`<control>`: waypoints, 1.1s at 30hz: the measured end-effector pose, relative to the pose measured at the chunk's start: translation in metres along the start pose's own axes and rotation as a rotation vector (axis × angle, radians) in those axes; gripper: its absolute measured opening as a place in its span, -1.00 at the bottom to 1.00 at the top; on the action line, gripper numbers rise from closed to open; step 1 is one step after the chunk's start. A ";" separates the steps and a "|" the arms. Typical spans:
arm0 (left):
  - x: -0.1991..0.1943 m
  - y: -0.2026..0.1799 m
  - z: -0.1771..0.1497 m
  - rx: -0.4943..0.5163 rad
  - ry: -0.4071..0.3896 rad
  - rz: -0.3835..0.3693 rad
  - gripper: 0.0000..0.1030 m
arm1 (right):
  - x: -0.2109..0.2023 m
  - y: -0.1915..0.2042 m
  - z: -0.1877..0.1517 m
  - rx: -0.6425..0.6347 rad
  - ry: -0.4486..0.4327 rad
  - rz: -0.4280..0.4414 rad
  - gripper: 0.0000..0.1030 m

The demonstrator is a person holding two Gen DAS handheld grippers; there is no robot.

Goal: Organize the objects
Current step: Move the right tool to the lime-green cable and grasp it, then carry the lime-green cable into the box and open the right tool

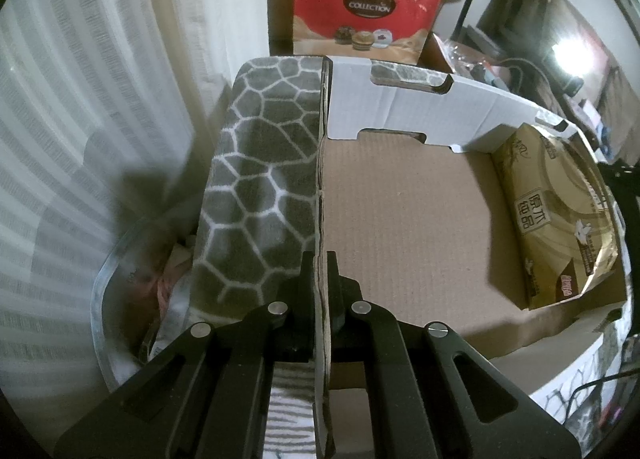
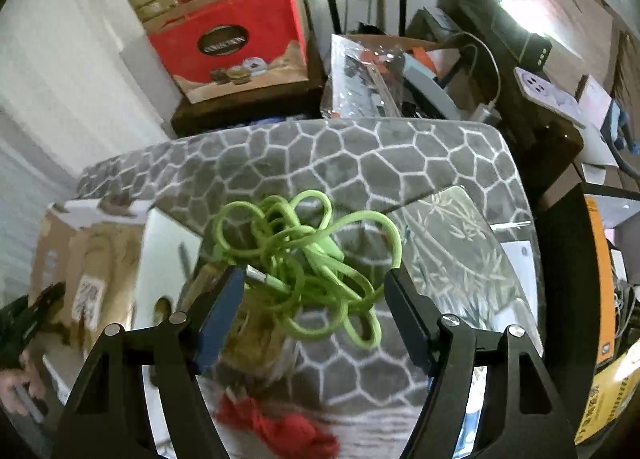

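Note:
My left gripper (image 1: 319,259) is shut on the left wall of a shallow cardboard box (image 1: 400,219), which sits on a grey mat with a white stone pattern (image 1: 256,163). A brown tissue pack (image 1: 560,215) lies inside the box at its right side. In the right wrist view my right gripper (image 2: 316,279) is open, with a tangled green cable (image 2: 304,259) between its fingers over the mat (image 2: 360,155). I cannot tell if the cable rests on the mat. The box (image 2: 80,259) shows at the left, blurred.
A red gift bag (image 1: 360,15) stands behind the box, also in the right wrist view (image 2: 232,43). A clear glass bowl (image 1: 120,299) sits left of the mat. A patterned glass tray (image 2: 460,243), a red cloth (image 2: 280,427) and cluttered shelves (image 2: 560,107) surround the mat.

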State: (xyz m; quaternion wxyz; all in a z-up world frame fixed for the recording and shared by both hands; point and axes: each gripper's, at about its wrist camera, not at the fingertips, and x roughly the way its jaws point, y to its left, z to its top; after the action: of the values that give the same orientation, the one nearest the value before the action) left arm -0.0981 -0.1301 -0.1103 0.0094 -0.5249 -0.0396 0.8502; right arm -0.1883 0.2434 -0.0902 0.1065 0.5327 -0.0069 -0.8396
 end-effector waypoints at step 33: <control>0.001 0.002 0.000 -0.017 -0.005 -0.007 -0.94 | -0.046 0.017 0.015 -0.019 -0.073 0.109 -0.33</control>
State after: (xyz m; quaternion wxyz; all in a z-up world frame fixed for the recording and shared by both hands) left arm -0.0988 -0.1323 -0.1118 0.0079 -0.5228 -0.0489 0.8510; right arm -0.1800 0.2336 -0.0407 0.1566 0.4996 -0.0318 -0.8514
